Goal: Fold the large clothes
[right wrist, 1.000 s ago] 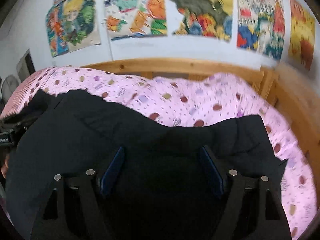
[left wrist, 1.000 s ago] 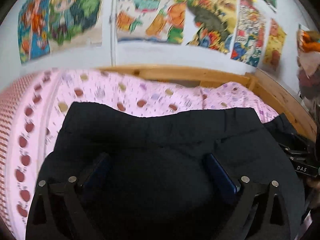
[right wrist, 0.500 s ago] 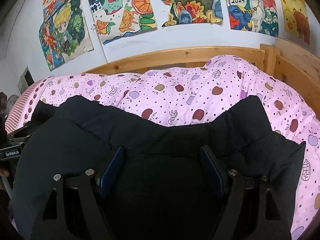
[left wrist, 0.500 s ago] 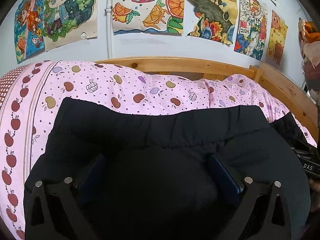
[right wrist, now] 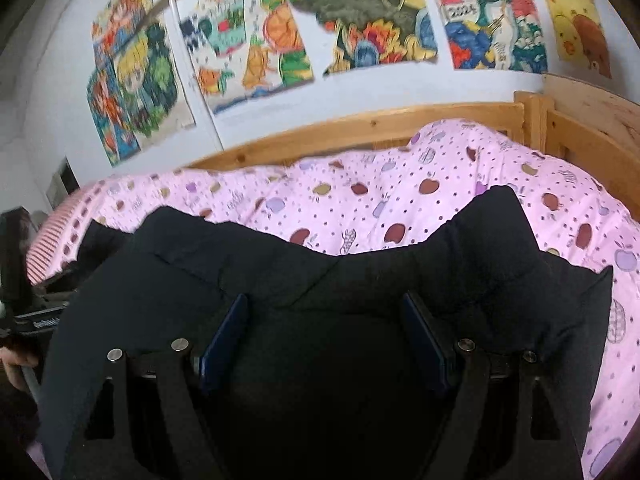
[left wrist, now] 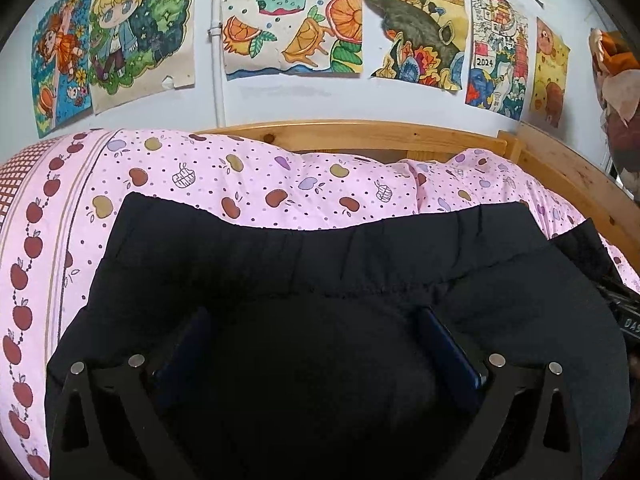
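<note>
A large black garment (left wrist: 320, 264) with a gathered elastic band along its far edge lies on the pink apple-print quilt (left wrist: 248, 176). My left gripper (left wrist: 316, 320) stands open over its left part, blue pads wide apart with black cloth between and under them. My right gripper (right wrist: 326, 308) stands open over the right part of the same garment (right wrist: 400, 272), where the far edge dips into a V. Each gripper's body shows at the edge of the other's view.
A wooden bed frame (left wrist: 360, 134) runs behind the quilt and along the right side (right wrist: 580, 128). The wall behind holds several colourful drawings (left wrist: 292, 20). A brown and orange bundle (left wrist: 616, 80) hangs at the far right.
Both grippers have stayed open over the black garment. The left view has steadied and shifted slightly. The right gripper has tilted and shifted, so its view is now blurred and rolled.
</note>
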Tool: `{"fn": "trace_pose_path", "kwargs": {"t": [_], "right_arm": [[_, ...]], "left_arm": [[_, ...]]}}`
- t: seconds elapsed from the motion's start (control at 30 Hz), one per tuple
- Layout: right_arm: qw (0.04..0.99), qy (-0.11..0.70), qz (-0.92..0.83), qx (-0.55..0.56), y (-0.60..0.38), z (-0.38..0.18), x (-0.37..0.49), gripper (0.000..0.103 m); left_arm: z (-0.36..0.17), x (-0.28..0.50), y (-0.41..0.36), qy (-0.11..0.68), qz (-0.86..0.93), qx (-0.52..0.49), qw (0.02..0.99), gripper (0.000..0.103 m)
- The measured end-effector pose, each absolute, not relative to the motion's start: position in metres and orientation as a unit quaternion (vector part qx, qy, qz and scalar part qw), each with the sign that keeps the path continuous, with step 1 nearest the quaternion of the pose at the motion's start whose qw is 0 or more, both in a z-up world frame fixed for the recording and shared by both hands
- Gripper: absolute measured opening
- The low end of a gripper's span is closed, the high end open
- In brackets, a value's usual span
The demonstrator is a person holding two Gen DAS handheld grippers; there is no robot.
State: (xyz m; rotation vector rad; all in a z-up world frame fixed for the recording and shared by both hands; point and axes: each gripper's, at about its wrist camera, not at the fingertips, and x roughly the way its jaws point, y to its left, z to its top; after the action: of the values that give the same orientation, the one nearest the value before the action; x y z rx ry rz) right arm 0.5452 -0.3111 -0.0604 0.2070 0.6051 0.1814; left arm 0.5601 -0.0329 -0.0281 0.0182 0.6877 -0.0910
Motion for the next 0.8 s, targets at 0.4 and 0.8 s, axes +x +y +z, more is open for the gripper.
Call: {"fn": "trace_pose_path", "kwargs": {"t": [0.4,0.8], "right_arm": [[0.972,0.196,0.001,0.126,-0.344,-0.019,0.477,0.088],[0.954,0.252,-0.044,0.154,-0.391,-0.022,0.439,0.088]], "left_arm": [[0.003,0.523,-0.012,0.285,-0.026,-0.017,0.958,0.103],[0.020,0.479,0.052,0.294,-0.001,-0.008,0.956,0.103]]}}
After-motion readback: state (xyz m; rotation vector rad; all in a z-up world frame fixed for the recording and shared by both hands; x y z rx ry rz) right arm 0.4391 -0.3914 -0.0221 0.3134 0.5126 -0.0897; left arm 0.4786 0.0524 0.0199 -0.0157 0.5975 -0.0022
